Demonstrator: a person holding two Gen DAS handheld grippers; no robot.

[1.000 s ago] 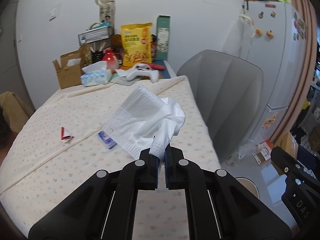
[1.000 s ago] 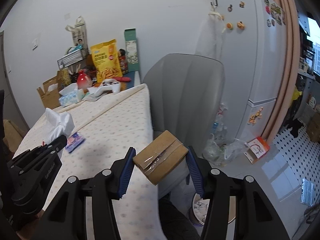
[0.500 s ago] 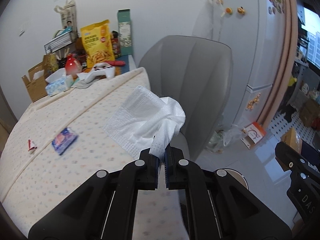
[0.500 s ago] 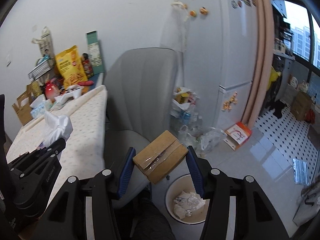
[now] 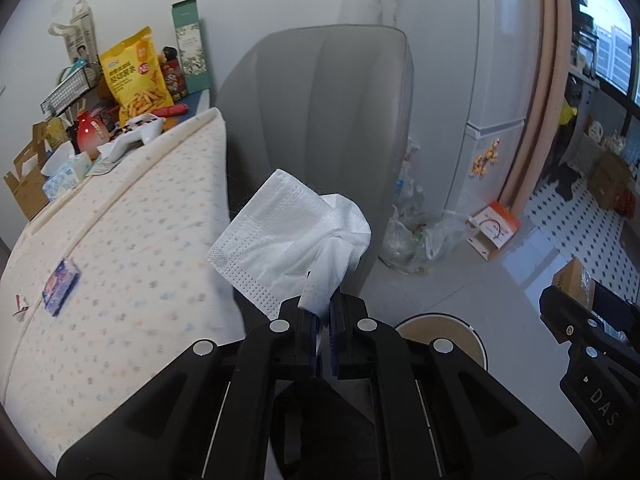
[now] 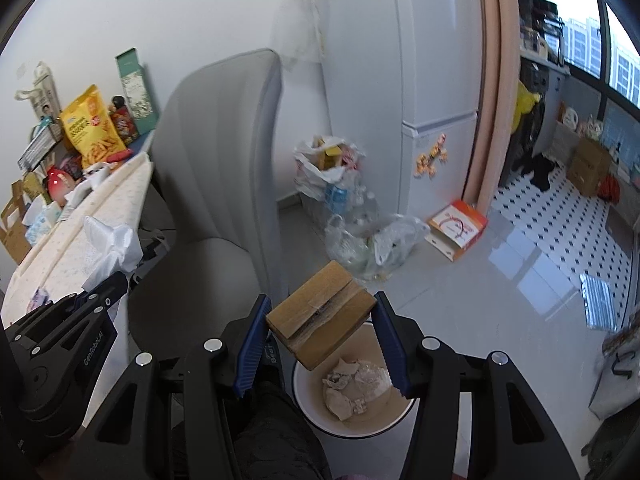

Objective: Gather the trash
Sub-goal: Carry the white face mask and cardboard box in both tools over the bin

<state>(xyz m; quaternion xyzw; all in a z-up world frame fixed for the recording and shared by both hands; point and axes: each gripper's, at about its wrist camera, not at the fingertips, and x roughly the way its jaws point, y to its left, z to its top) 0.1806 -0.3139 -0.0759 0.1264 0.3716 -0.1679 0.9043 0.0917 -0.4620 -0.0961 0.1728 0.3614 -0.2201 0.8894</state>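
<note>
My left gripper is shut on a crumpled white tissue, held in the air past the table's right edge, in front of the grey chair. My right gripper is shut on a small brown cardboard box, its blue pads pressing both sides. The box hangs just above a round bin on the floor that holds crumpled paper. In the left wrist view the bin's rim shows just right of my fingers. A blue wrapper and a small red scrap lie on the tablecloth.
The table carries a tissue box, a game controller, a yellow snack bag and cardboard boxes at its far end. Plastic bags of bottles and an orange-white box lie on the floor by the white fridge.
Both grippers have swung right off the table and sunk toward the floor, carrying the tissue and the box. The bin has come into view under the box.
</note>
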